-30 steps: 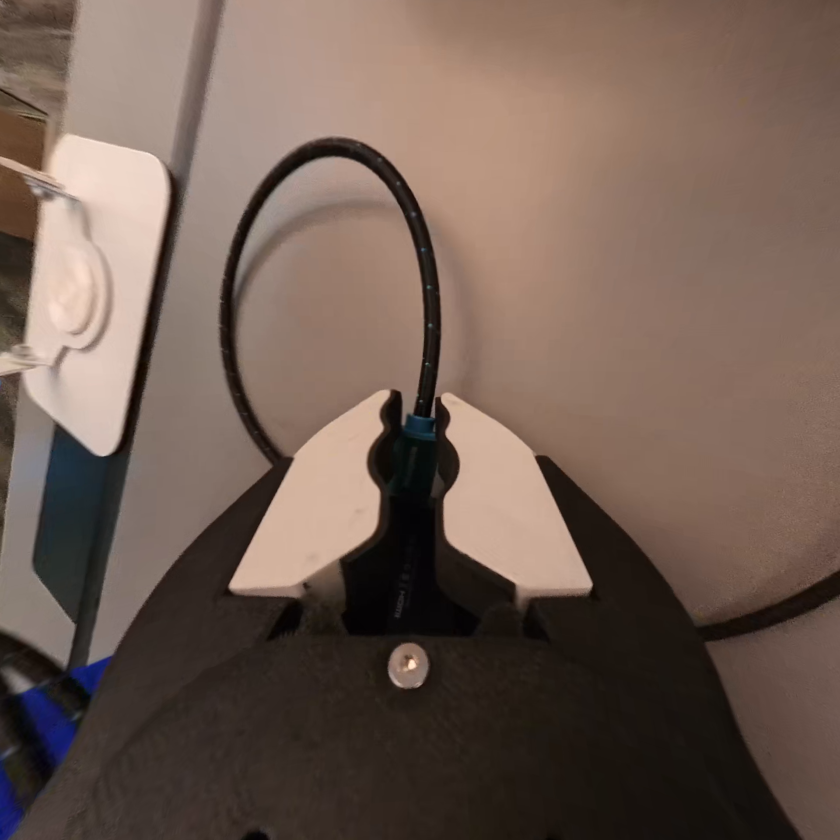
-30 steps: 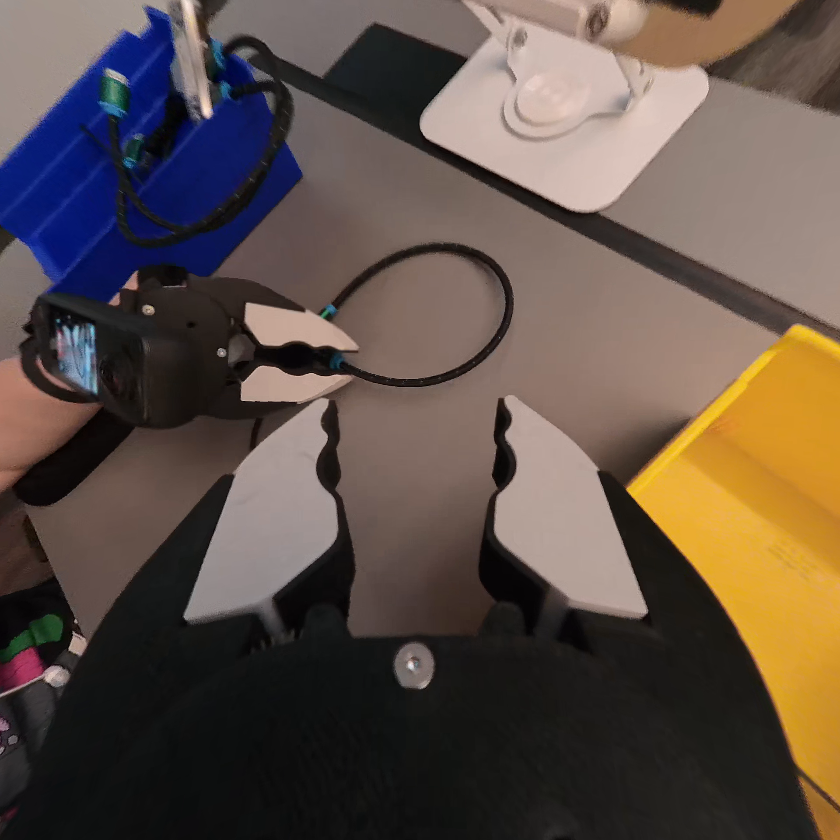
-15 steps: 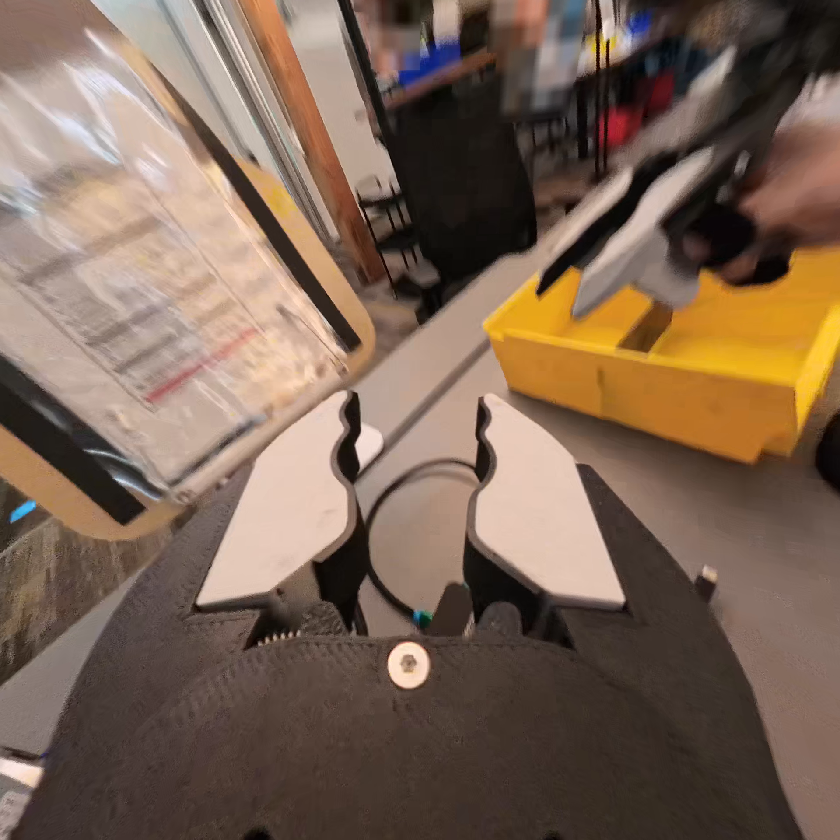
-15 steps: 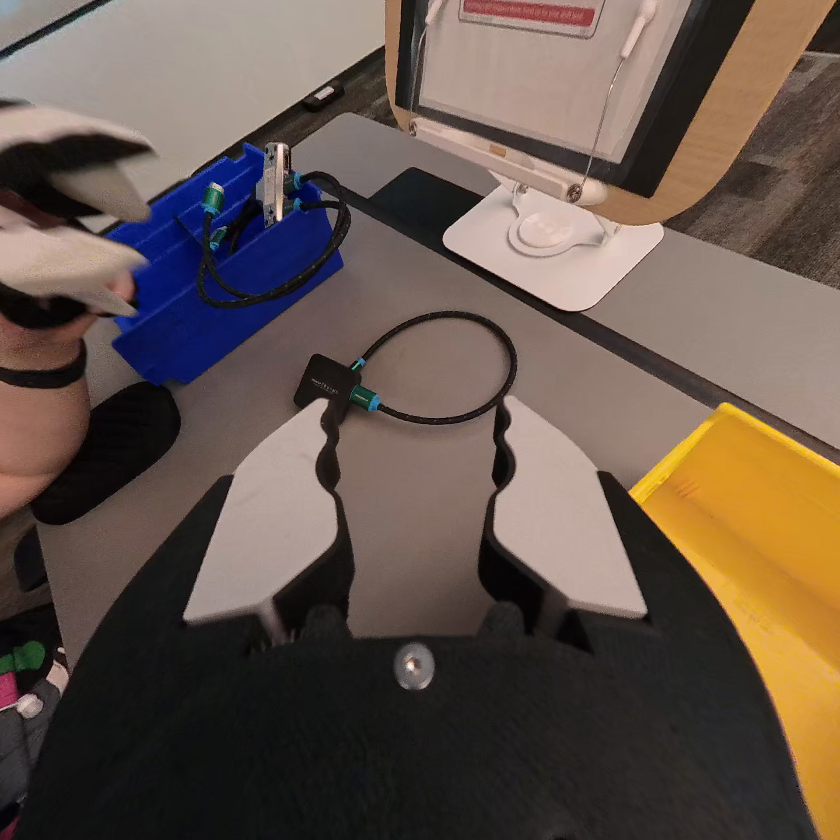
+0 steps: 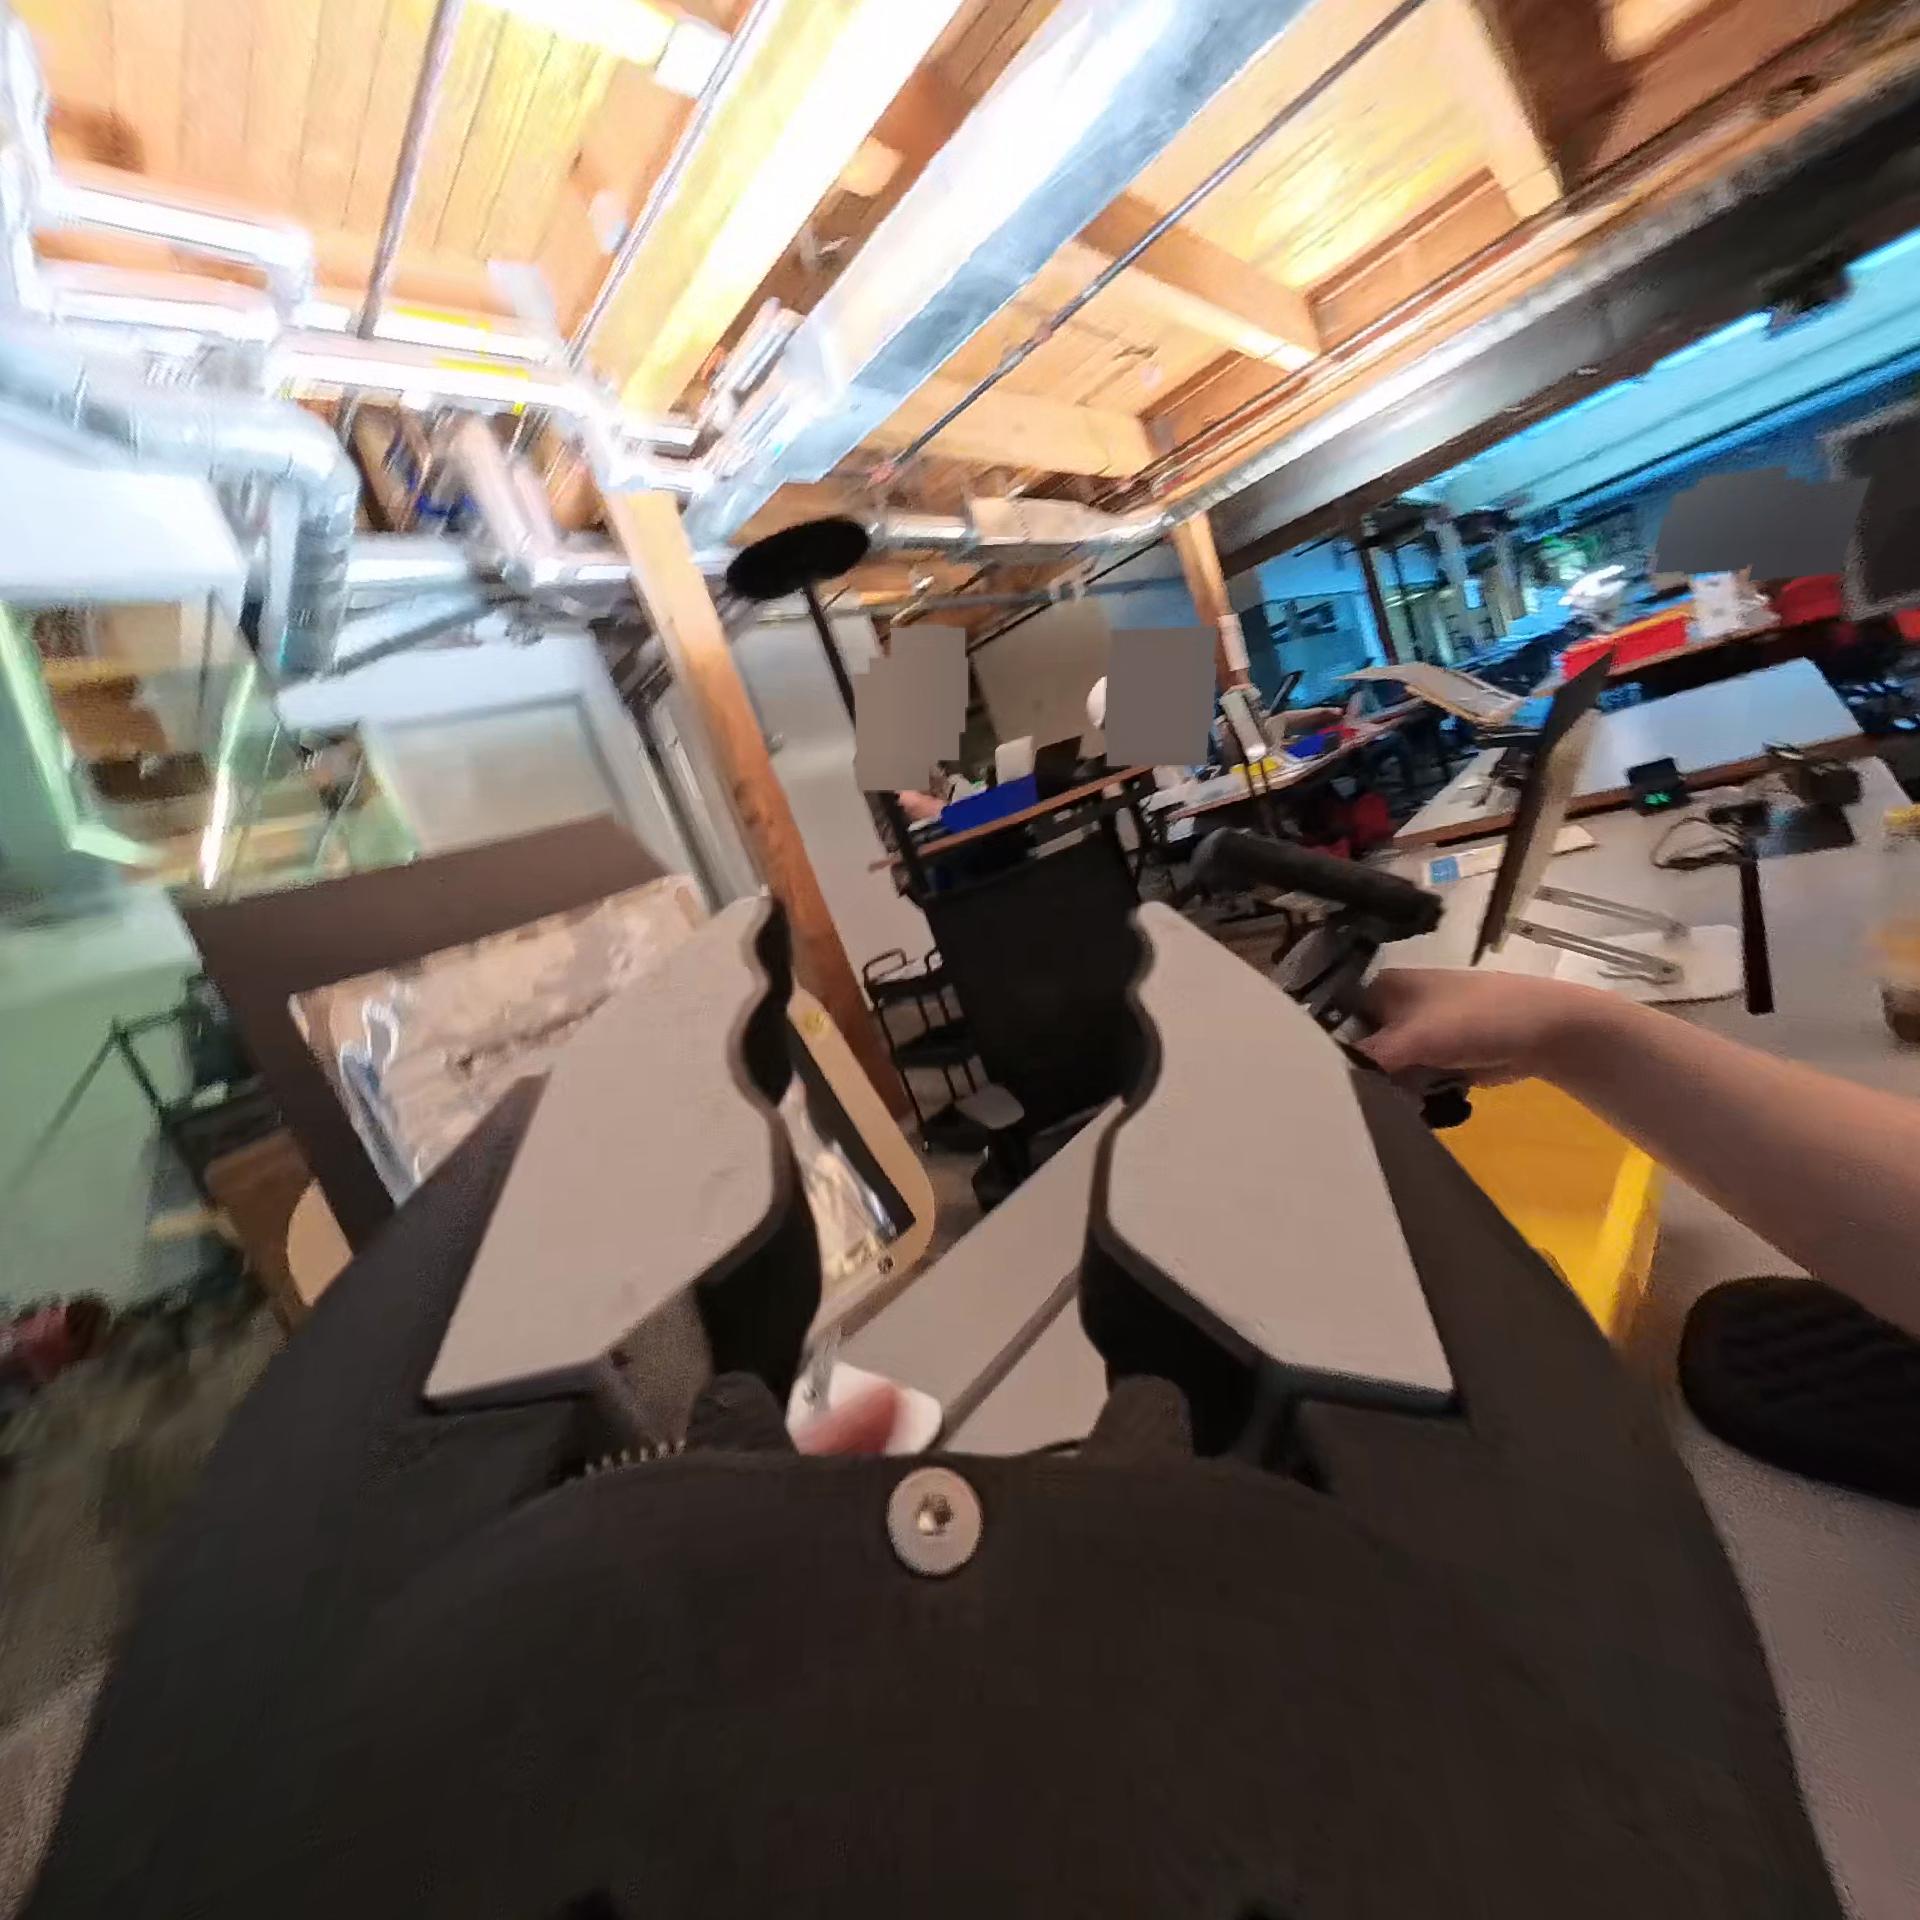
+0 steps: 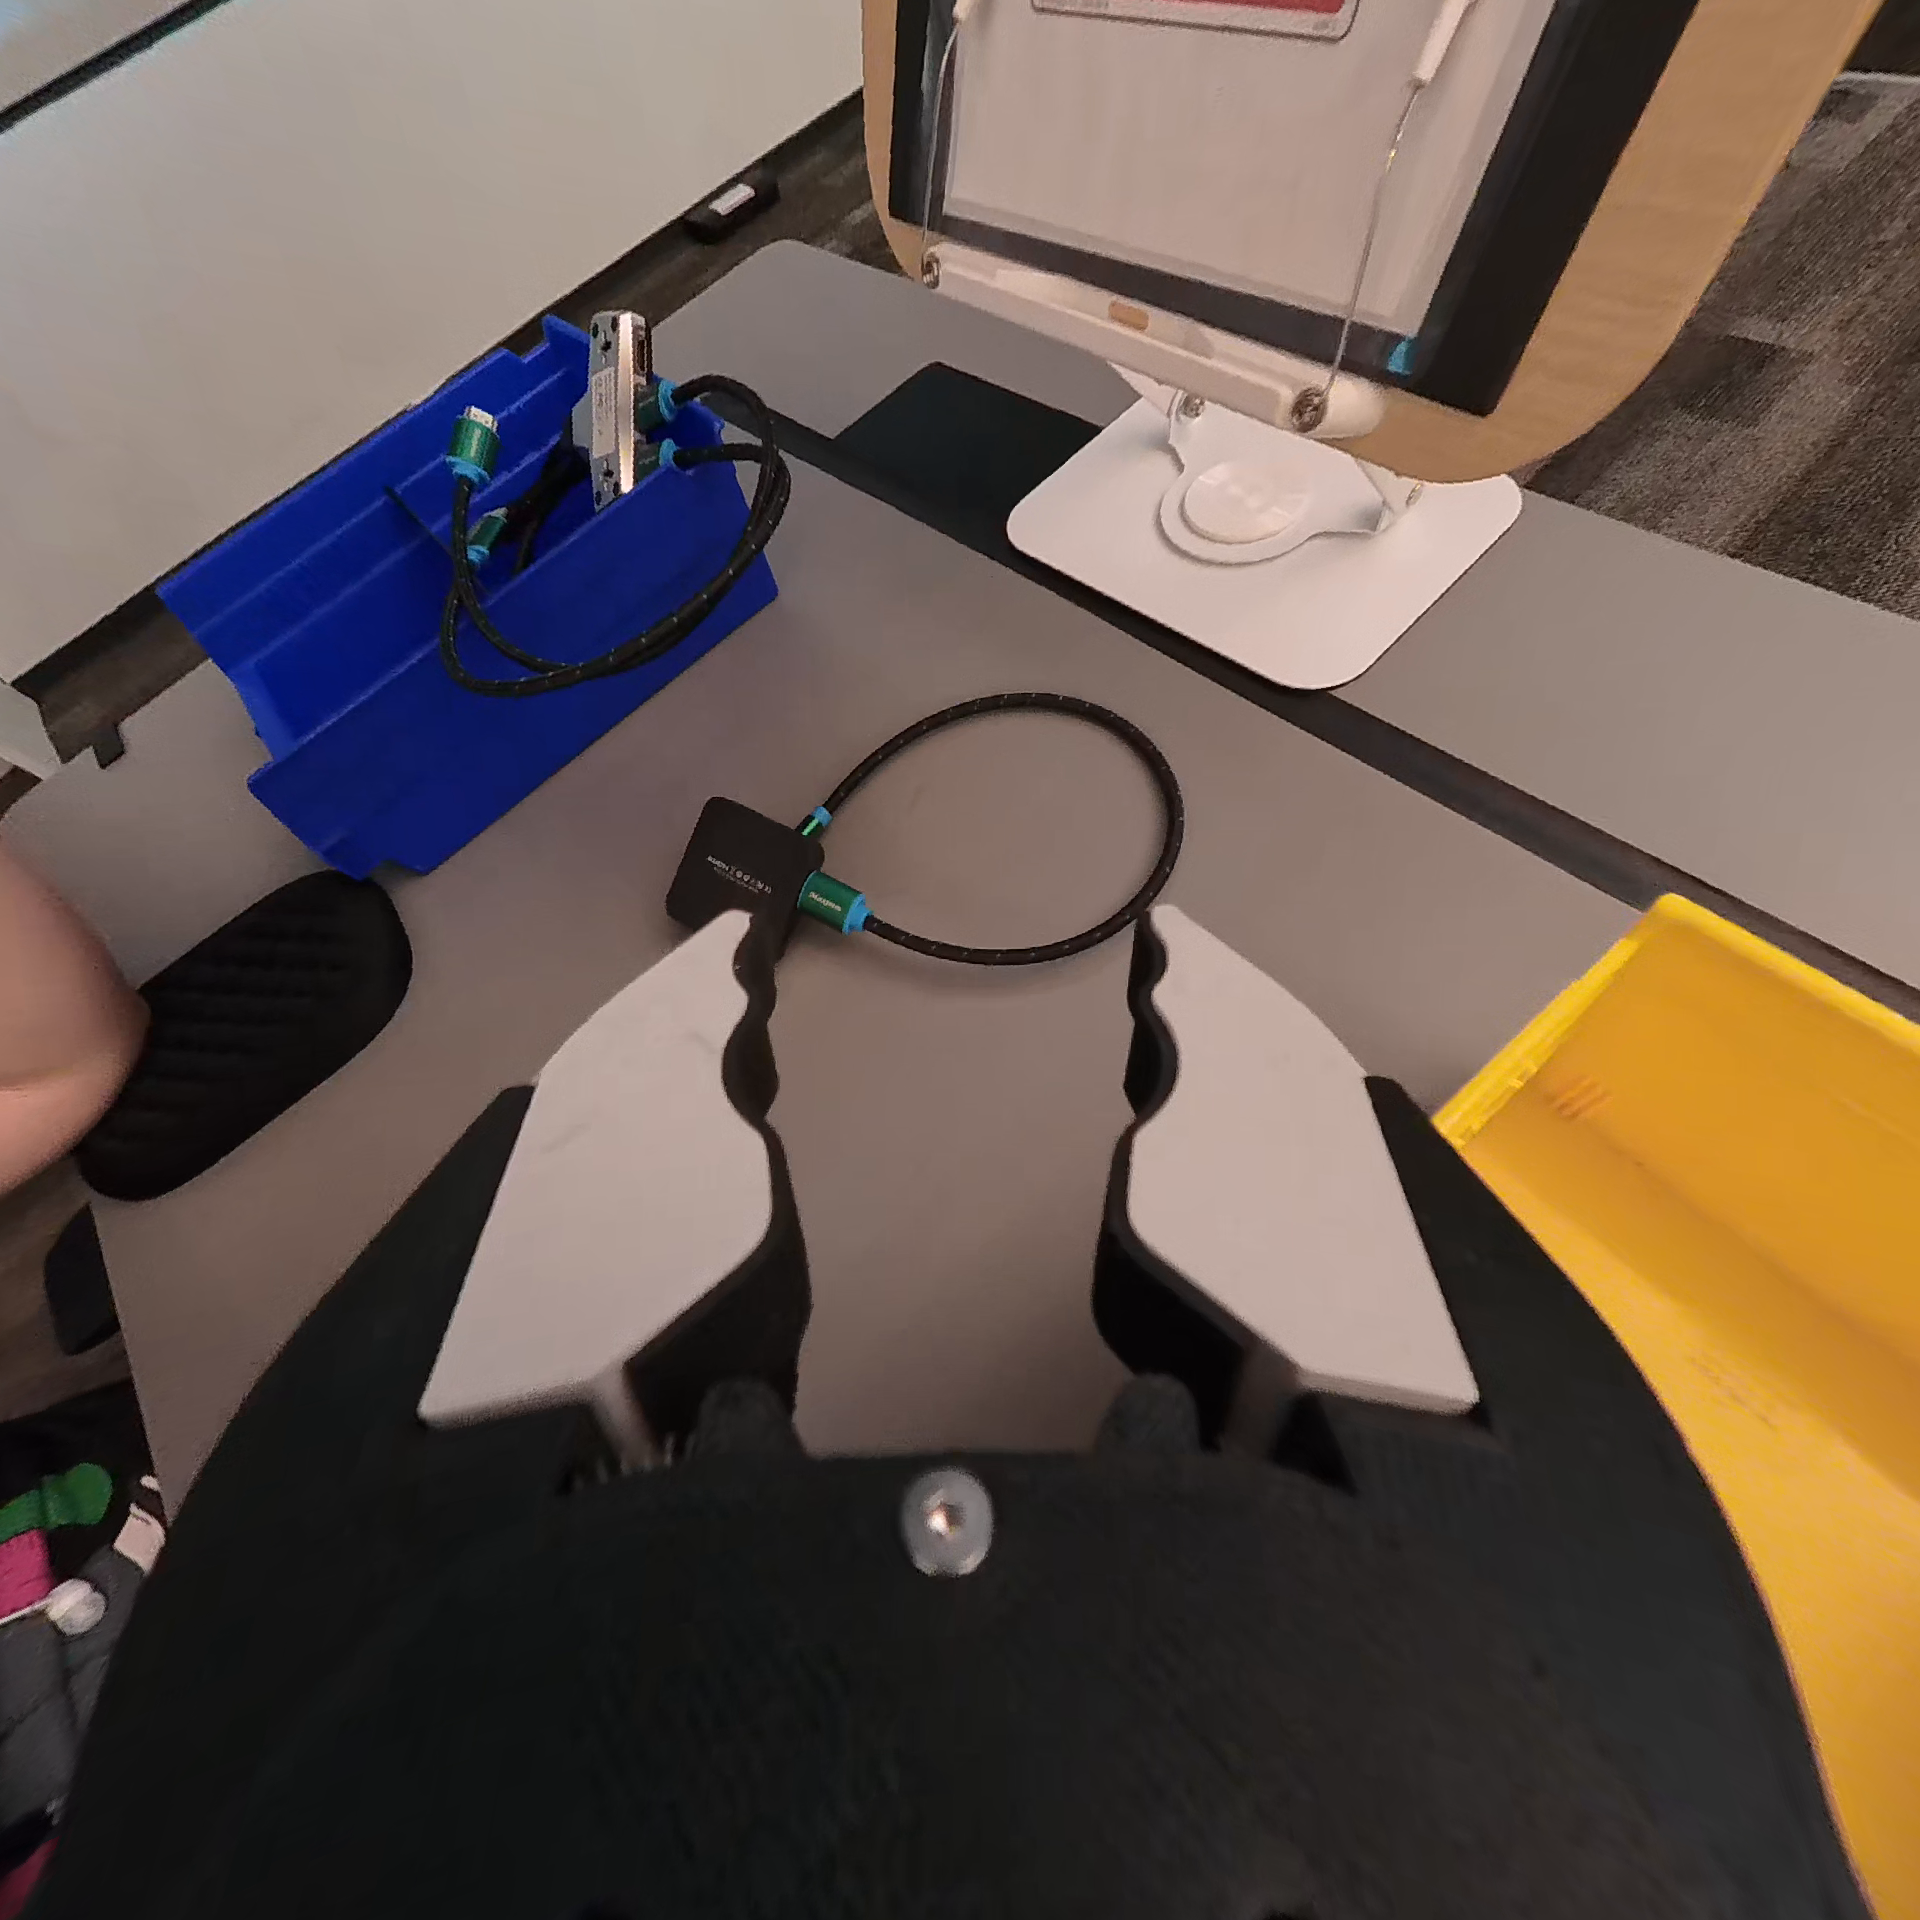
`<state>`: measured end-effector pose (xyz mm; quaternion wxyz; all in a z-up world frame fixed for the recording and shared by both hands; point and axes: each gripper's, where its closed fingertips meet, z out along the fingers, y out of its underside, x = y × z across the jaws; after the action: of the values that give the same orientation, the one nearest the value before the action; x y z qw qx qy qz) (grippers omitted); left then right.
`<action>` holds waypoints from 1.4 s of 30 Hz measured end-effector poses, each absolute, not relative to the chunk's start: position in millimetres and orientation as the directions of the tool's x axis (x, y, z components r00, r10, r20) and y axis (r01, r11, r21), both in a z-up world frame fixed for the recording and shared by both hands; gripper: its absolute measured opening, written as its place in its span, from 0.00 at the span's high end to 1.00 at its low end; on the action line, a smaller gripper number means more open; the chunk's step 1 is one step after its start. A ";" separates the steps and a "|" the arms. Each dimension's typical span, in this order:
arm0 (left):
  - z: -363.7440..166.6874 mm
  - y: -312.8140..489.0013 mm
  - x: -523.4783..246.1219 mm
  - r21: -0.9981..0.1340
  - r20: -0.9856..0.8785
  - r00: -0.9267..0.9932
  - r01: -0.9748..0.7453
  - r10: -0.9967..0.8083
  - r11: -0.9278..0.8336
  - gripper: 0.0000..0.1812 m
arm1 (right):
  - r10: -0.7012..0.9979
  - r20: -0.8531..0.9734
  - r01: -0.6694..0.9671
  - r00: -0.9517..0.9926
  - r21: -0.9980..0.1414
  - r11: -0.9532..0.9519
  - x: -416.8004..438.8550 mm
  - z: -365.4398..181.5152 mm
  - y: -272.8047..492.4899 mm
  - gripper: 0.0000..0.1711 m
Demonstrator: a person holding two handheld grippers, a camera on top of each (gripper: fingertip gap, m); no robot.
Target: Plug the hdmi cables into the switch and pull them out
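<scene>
Switch w/ cable plugged in, now released by L gripper and left on table; both jaw sets apart, R gripper near it. Plug-in judged done; pull-out remains.

Left tool and right tool, black textured bodies, pale grey scalloped fingers, silver centre screws

1. Right gripper, fingers spread and empty, above a grey table.
2. Just beyond it lies a black switch with a looped braided cable plugged in.
3. Blue bin far left, yellow bin right.
</scene>
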<state>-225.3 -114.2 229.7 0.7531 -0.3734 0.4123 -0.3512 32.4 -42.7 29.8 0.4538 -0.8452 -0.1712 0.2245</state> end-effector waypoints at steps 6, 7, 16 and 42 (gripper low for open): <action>248.5 -138.7 -250.8 -0.669 -0.481 0.562 0.261 -0.673 0.696 0.92 | 0.496 -0.225 0.101 0.839 -0.831 -0.548 27.1 22.1 -41.6 0.61; 248.8 -143.2 -252.4 -0.639 -0.492 0.568 0.279 -0.660 0.717 0.96 | 0.497 -0.223 0.105 0.839 -0.830 -0.549 26.5 21.4 -41.5 0.61; 158.8 -92.1 -179.2 -0.805 -0.586 0.356 -0.157 -0.728 0.572 0.87 | 0.512 -0.210 0.134 0.833 -0.820 -0.556 22.8 17.6 -42.1 0.61; -132.3 -14.5 -149.7 -0.216 -0.439 -0.103 -0.952 -0.893 0.216 0.47 | 0.561 -0.188 0.209 0.806 -0.796 -0.567 18.2 18.3 -55.7 0.61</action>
<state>-149.7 -14.5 -132.3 0.2452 -0.6232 0.7402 0.0607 18.2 -55.7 18.3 0.4073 -0.8585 -0.2245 0.2160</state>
